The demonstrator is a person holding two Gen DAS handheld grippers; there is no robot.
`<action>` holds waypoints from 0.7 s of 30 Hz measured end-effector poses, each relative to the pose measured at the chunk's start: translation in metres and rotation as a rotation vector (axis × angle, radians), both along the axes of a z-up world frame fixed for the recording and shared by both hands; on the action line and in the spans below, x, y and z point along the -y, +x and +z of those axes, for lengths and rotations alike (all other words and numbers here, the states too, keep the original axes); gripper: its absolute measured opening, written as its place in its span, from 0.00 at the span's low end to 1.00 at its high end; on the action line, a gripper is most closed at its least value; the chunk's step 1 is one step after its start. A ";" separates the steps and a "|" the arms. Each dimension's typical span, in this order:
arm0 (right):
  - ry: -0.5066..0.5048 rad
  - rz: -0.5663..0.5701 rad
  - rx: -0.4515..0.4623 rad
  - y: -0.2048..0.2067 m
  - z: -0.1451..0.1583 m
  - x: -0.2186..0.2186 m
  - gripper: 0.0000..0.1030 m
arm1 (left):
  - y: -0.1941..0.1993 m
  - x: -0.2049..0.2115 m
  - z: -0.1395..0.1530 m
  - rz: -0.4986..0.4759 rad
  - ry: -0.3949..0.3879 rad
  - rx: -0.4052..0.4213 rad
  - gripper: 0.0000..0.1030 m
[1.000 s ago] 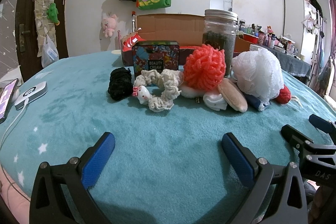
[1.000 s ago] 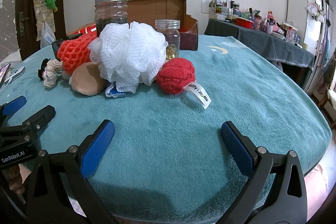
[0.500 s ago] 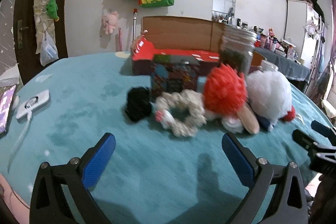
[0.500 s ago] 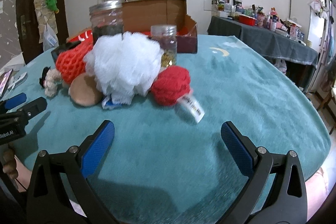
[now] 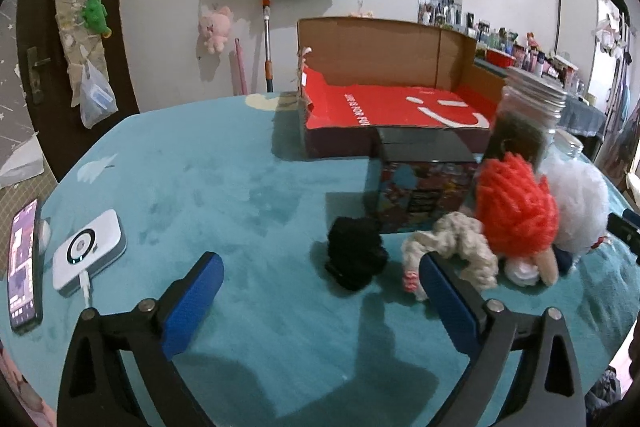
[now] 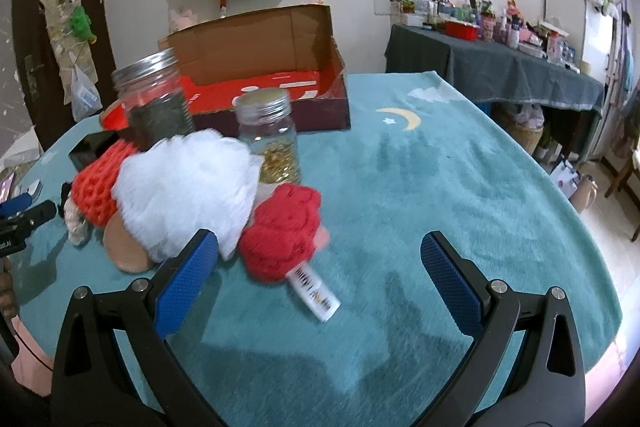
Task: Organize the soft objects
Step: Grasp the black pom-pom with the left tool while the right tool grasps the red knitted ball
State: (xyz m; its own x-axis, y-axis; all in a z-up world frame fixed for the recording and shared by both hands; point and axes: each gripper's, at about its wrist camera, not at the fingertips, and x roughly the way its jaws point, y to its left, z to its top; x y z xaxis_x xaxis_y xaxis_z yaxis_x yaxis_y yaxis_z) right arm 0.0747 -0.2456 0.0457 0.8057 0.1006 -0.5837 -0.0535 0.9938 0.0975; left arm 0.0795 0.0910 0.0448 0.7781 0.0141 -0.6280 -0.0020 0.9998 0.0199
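You had both claws hovering over the teal blanket (image 5: 248, 195) with nothing in them. Your left gripper (image 5: 320, 277) was tipped down toward the table, blue pads spread wide and empty. The black scrunchie (image 5: 354, 253) sat just ahead between the fingers, a bit toward the right one, and the cream scrunchie (image 5: 452, 247) lay right behind that right fingertip (image 5: 444, 291). Further ahead and right of it were the orange knit ball (image 5: 516, 211) and the white mesh pouf (image 5: 576, 211), bunched together in front of the patterned tin (image 5: 420, 195) and the open red shoebox (image 5: 384, 115).

Your right gripper (image 6: 320, 263) was also spread wide, holding nothing, angled down the same way. The red knit piece (image 6: 284, 231) was between its fingers, closer to the left one, and its white tag (image 6: 316, 287) ran diagonally toward the claw and to the right. The pouf pressed against the left pad (image 6: 184, 279), with the two jars (image 6: 272, 139) behind it.
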 end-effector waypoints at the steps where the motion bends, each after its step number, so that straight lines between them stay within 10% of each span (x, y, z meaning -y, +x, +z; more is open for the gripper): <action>1: 0.003 -0.007 -0.006 0.002 0.000 0.002 1.00 | 0.002 -0.001 -0.001 0.000 0.004 -0.008 0.97; 8: 0.022 -0.006 -0.081 0.026 -0.002 0.011 1.00 | 0.020 -0.002 -0.004 -0.043 0.043 -0.058 0.96; 14: 0.016 0.051 -0.182 0.049 -0.009 0.005 0.99 | 0.034 0.000 -0.011 -0.107 0.025 -0.107 0.74; 19: 0.140 0.177 -0.207 0.051 -0.014 0.001 0.37 | 0.035 0.004 -0.015 -0.199 -0.066 -0.140 0.33; 21: 0.112 0.184 -0.187 0.046 -0.012 -0.004 0.35 | 0.031 0.005 -0.013 -0.198 -0.065 -0.131 0.30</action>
